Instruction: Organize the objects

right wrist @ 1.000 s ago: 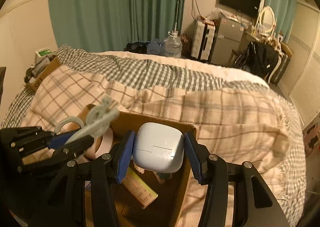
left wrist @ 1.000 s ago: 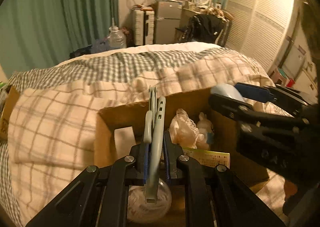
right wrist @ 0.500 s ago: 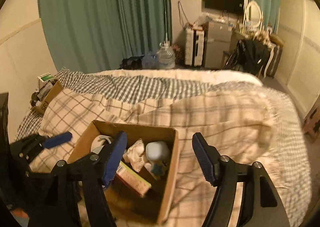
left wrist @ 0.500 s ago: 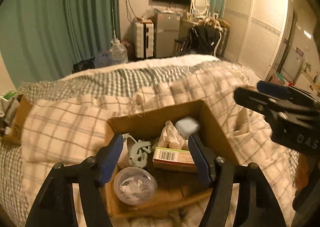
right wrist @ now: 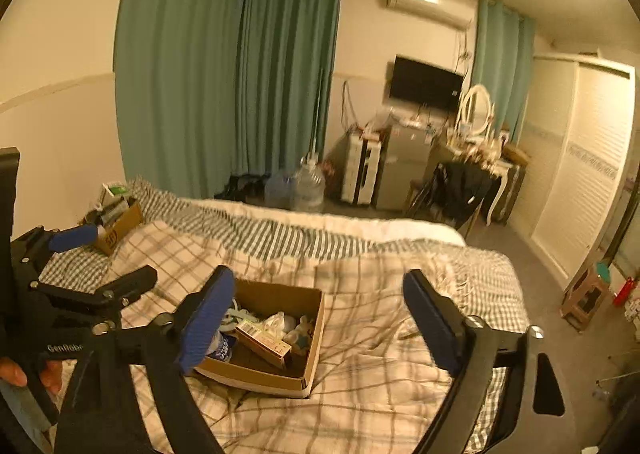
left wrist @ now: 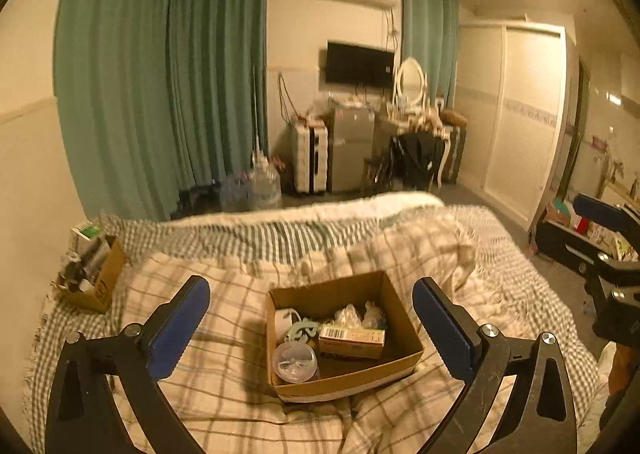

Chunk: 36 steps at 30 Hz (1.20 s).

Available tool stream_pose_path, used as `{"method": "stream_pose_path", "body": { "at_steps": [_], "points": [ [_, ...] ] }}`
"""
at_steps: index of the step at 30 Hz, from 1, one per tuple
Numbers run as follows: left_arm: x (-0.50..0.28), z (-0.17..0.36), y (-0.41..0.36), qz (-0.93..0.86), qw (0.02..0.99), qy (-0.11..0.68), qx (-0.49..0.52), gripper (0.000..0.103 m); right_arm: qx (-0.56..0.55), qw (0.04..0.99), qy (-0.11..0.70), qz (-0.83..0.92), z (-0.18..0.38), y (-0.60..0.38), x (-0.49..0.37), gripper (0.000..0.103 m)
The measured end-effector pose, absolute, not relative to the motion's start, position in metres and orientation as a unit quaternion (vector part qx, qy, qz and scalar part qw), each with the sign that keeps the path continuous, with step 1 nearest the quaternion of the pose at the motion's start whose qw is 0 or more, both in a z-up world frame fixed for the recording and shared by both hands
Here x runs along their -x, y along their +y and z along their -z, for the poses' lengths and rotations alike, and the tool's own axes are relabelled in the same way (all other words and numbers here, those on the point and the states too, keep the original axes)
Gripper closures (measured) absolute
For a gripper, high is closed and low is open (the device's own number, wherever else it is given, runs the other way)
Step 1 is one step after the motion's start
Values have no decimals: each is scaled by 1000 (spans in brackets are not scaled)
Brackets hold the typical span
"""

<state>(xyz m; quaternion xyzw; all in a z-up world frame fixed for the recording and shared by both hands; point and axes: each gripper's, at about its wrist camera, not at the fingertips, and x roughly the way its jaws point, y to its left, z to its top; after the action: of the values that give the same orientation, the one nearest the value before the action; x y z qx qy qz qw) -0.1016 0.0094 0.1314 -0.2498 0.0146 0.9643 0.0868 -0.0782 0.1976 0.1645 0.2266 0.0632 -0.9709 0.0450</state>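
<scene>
An open cardboard box (left wrist: 404, 364) sits on the plaid blanket (left wrist: 224, 406) of the bed. In it lie a pale green tool (left wrist: 300, 330), a round clear container (left wrist: 294, 364), a barcoded carton (left wrist: 352, 338) and crumpled white items (left wrist: 352, 314). My left gripper (left wrist: 312, 326) is open and empty, raised well above the box. My right gripper (right wrist: 320, 318) is open and empty, also high above the box (right wrist: 308, 342), which shows in its view with the carton (right wrist: 262, 340). The left gripper's fingers (right wrist: 76, 236) show at the left of the right wrist view.
A second cardboard box (left wrist: 100, 278) of items stands at the bed's far left corner. Beyond the bed are green curtains (left wrist: 160, 94), a water jug (left wrist: 262, 188), a small fridge (left wrist: 350, 146), a wall TV (left wrist: 360, 64), a dressing table and a wardrobe (left wrist: 520, 114).
Both grippers let go of their loads, the pale green tool and the white case, into the box. Both opened and rose up and back, so the box now looks smaller.
</scene>
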Motion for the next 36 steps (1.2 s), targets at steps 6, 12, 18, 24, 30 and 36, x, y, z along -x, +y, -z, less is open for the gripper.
{"method": "stream_pose_path", "body": {
  "at_steps": [6, 12, 18, 24, 30, 36],
  "points": [
    [62, -132, -3, -975, 62, -21, 211, 0, -207, 10, 61, 976, -161, 195, 32, 0],
    [33, -102, -13, -986, 18, -39, 164, 0, -159, -32, 43, 986, -119, 202, 9, 0],
    [24, -43, -16, -988, -29, -41, 148, 0, -152, -29, 106, 982, -56, 189, 22, 0],
    [39, 14, -7, -981, -21, -17, 194, 0, -190, -2, 61, 980, -8, 198, 38, 0],
    [39, 25, 1, -979, -17, 3, 202, 0, -194, 9, 44, 980, -2, 202, 42, 1],
    [37, 22, 1, -979, -7, -4, 205, 0, -182, -1, 39, 983, -7, 204, 39, 0]
  ]
}}
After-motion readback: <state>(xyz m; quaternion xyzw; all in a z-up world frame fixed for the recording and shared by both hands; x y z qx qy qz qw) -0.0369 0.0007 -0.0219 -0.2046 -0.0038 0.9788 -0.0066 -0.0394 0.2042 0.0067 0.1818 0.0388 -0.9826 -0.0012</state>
